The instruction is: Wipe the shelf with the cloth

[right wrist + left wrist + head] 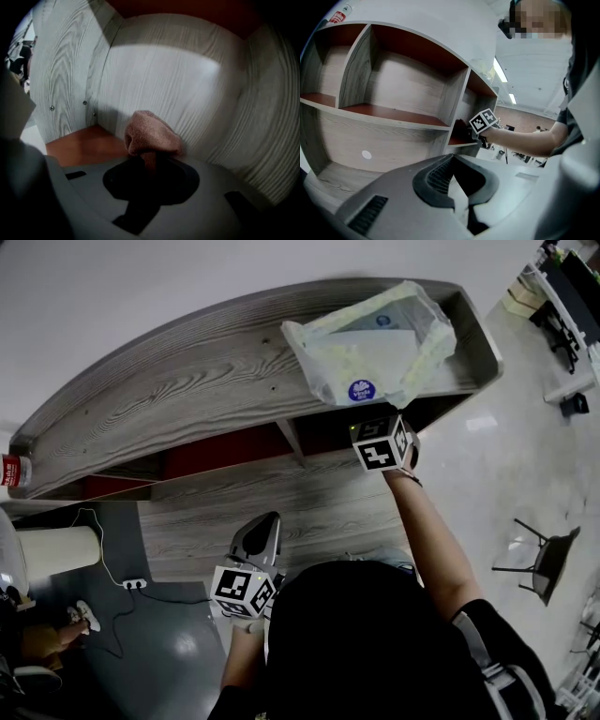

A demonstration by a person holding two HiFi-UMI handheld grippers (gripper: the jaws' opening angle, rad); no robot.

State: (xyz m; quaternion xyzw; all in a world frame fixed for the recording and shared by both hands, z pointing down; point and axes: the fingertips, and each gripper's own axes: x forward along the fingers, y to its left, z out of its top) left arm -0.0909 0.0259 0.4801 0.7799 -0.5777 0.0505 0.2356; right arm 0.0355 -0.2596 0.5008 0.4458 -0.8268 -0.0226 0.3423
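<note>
The right gripper (151, 157), clamped on the pink cloth (150, 133), should press it flat against the shelf (79, 143) and sweep into the corners; the left gripper (461, 202) hangs empty, jaws together.

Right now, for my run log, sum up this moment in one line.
right gripper: shut on cloth, inside shelf compartment | left gripper: shut, empty, held low | plastic bag: on shelf top

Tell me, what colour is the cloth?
Pinkish brown. The cloth shows best in the right gripper view.
</note>
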